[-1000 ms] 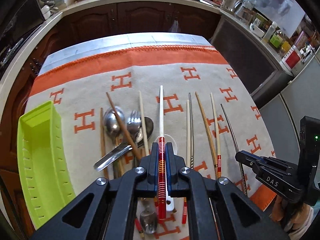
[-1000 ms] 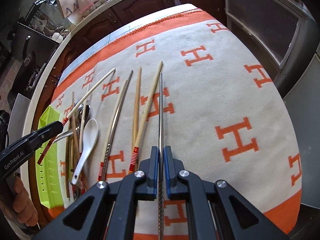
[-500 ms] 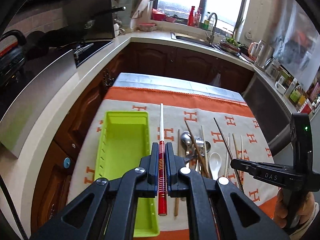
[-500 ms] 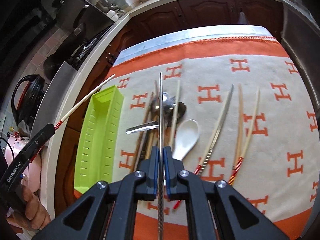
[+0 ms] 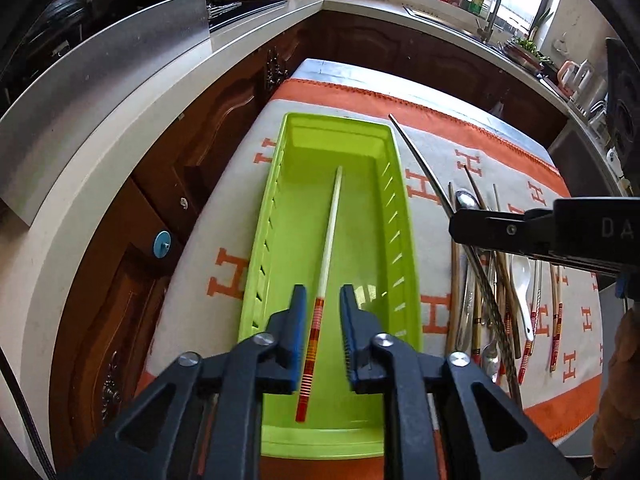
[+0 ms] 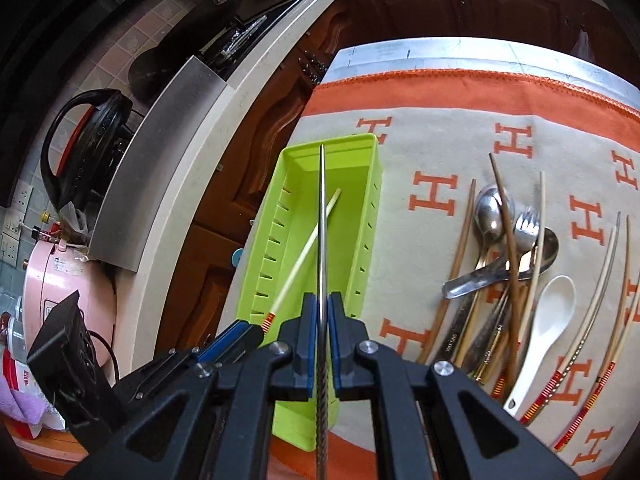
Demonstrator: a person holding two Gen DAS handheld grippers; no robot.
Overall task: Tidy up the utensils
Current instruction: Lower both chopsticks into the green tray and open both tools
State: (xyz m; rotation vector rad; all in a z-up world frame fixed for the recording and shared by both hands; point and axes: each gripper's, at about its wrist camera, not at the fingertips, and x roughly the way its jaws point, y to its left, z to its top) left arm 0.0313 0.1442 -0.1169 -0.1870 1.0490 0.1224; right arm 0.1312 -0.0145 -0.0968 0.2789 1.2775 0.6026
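My left tongs (image 5: 323, 300) have just been opening, pads now clear of pale chopstick (image 5: 329, 236), which lies between them, loose, over green tray (image 5: 400, 216). My right tongs (image 6: 321, 308) clamped on metal chopstick (image 6: 322, 216), held above tray. Judgement: metal one stiff, thin, slick, light; grip on textured end fine. Remaining utensil pile (image 6: 504, 264) on desk cloth (image 6: 440, 92), right of tray.

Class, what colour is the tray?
Lime green tray; clearest in the left wrist view.

My chopstick (image 5: 326, 248) lies inside the tray (image 5: 404, 216), frame centre; spoons (image 5: 466, 202) on cloth (image 5: 224, 216) to its right.
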